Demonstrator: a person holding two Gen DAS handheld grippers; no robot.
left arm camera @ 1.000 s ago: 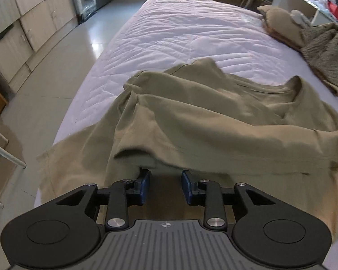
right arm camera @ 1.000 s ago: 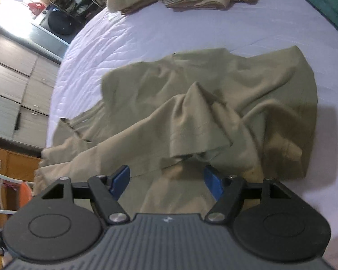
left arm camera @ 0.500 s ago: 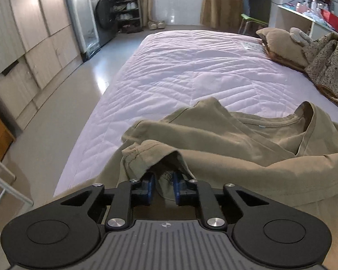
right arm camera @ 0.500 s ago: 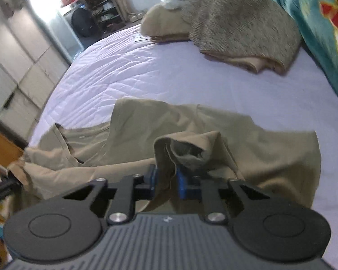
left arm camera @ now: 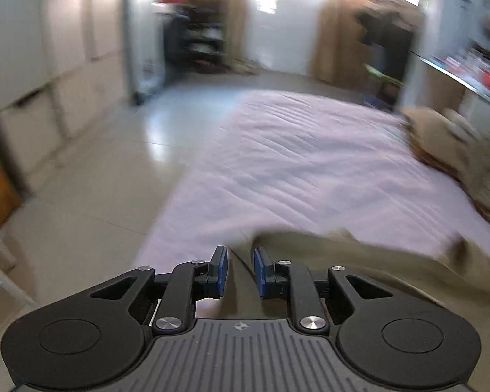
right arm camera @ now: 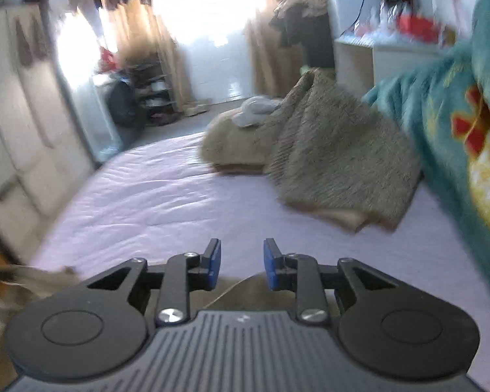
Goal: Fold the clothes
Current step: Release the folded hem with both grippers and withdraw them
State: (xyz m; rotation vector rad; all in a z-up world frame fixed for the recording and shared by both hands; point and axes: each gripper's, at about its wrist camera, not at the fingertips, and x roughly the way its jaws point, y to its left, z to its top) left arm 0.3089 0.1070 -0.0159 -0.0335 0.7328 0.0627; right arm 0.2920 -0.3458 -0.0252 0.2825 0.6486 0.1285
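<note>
We are over a bed (left arm camera: 310, 170) covered in a pale lilac quilted sheet, in a bedroom with a glossy tiled floor (left arm camera: 91, 196) along its left side; both views are smeared by motion blur. The olive-tan shirt (left arm camera: 359, 261) lies crumpled at the near end of the bed, right under our grippers. In the left wrist view its cloth spreads from between the fingers away to the right, and a thin edge of it runs up through the narrow gap of our left gripper (left arm camera: 237, 271); the blue pads stand close together with a slit between them, and we cannot tell whether they pinch that edge or merely straddle it. In the right wrist view our right gripper (right arm camera: 241, 264) has its pads parted with a clear gap, and the lilac sheet shows between the tips; a fold of the shirt (right arm camera: 245, 290) sits lower down, behind the pads and just ahead of the gripper body, and more of it trails off to the left. Farther up the bed lies a heap of brown knitted clothing (right arm camera: 330, 160) with a small pale garment (right arm camera: 256, 112) on top, and a teal blanket (right arm camera: 454, 124) with red and yellow print fills the right edge. Beyond the bed we make out pale cabinet doors (left arm camera: 49, 58), tan curtains (right arm camera: 147, 42) beside a bright window, and a dark shoe rack (right arm camera: 150, 98).
</note>
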